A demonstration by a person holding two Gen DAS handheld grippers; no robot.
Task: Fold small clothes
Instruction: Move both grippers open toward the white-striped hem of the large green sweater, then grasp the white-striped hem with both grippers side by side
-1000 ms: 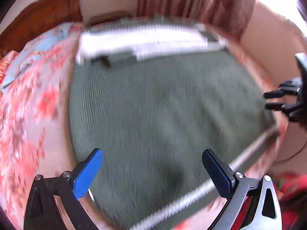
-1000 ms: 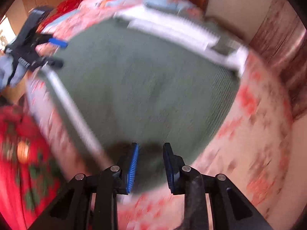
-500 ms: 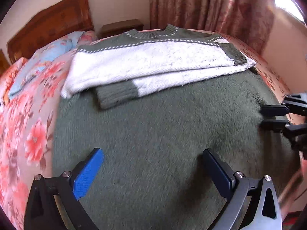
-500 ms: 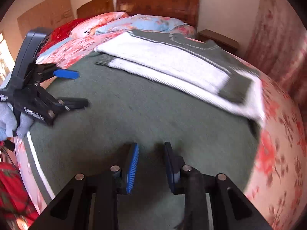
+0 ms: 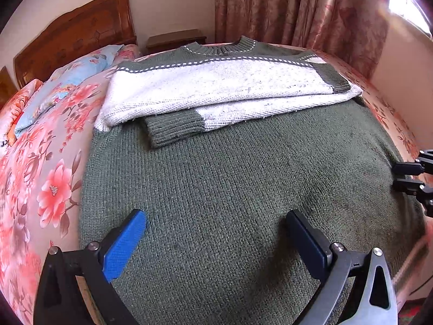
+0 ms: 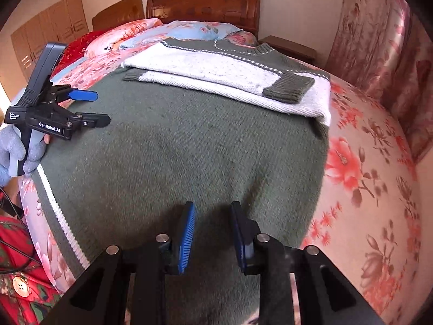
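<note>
A green and white knit sweater (image 5: pixel 230 176) lies flat on the bed, neck at the far end. Both white sleeves (image 5: pixel 216 86) are folded across its chest, one green cuff (image 5: pixel 173 127) lying on the body. My left gripper (image 5: pixel 215 216) hovers wide open over the green lower body, with nothing between its fingers. In the right wrist view it (image 6: pixel 101 108) sits at the sweater's (image 6: pixel 189 140) left side, held by a gloved hand (image 6: pixel 16 146). My right gripper (image 6: pixel 213 205) hangs over the green body near the hem, jaws narrowly apart and empty. It also shows at the left view's right edge (image 5: pixel 395 176).
A floral bedsheet (image 5: pixel 40 176) spreads around the sweater. A blue pillow (image 5: pixel 73 75) and wooden headboard (image 5: pixel 73 40) are at the far end, a nightstand (image 5: pixel 176 40) and curtain (image 5: pixel 297 8) beyond. The person's red patterned garment (image 6: pixel 16 270) is at the bed's near edge.
Both grippers swept in over the sweater and the blur cleared. The white-striped hem slid out of the left view, and the folded sleeves now sit lower in it. Neither jaw opening changed.
</note>
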